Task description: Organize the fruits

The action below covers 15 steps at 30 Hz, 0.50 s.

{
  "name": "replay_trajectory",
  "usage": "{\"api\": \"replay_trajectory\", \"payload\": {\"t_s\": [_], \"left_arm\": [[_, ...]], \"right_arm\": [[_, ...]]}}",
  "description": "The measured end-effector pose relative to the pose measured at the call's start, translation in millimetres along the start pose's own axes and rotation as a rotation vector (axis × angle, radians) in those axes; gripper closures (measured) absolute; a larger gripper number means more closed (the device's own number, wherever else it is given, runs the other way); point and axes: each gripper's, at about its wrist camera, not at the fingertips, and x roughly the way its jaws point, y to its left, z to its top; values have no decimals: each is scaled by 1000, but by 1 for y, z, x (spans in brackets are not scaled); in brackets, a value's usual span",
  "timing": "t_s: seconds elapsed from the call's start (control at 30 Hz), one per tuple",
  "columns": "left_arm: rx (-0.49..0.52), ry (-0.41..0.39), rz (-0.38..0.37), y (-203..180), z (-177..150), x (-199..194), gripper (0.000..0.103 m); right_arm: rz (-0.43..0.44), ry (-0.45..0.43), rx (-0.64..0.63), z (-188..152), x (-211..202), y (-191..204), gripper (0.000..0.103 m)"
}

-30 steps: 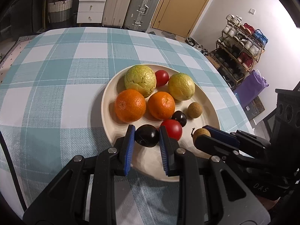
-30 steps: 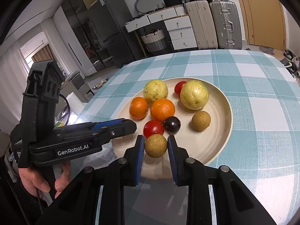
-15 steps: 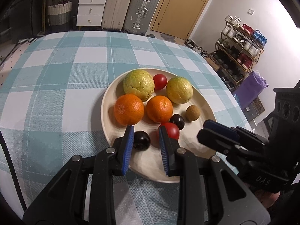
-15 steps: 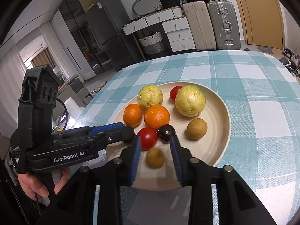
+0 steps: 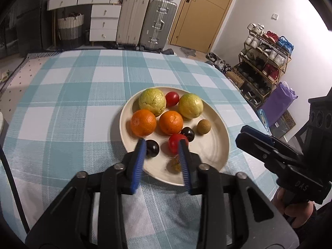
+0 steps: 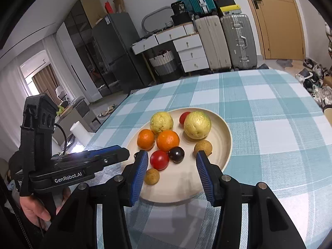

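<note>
A cream plate on the checked tablecloth holds two yellow-green guavas, two oranges, two red tomatoes, two dark plums and two small brown fruits. One brown fruit lies free near the plate's front, blurred in the left wrist view. My left gripper is open and empty over the plate's near rim. My right gripper is open wide and empty, just behind the plate's front edge.
The checked tablecloth covers the round table. The other gripper and hand show at each view's side. Suitcases, drawers and a shoe rack stand beyond the table.
Both grippers opened and drew back from the plate. The left let go of the dark plum; the right let go of the small brown fruit, which now lies on the plate.
</note>
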Motion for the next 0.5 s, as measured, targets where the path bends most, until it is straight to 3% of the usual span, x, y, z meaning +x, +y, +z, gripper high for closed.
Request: {"api": "replay_trajectory", "payload": {"t_s": [0.1, 0.17, 0.27, 0.33, 0.5], "left_arm": [[4, -31, 2, -3, -3, -14, 65], [5, -46, 8, -6, -5, -21, 63], [5, -75, 19, -8, -8, -33, 52], [11, -100, 45, -10, -10, -41, 35], [31, -193, 107, -15, -17, -67, 22]], "right_arm": [[0, -29, -12, 0, -10, 4, 46], [2, -62, -22, 0, -18, 8, 34], [4, -107, -41, 0, -29, 15, 28], [4, -131, -51, -1, -35, 19, 23], [-13, -196, -77, -5, -50, 27, 14]]}}
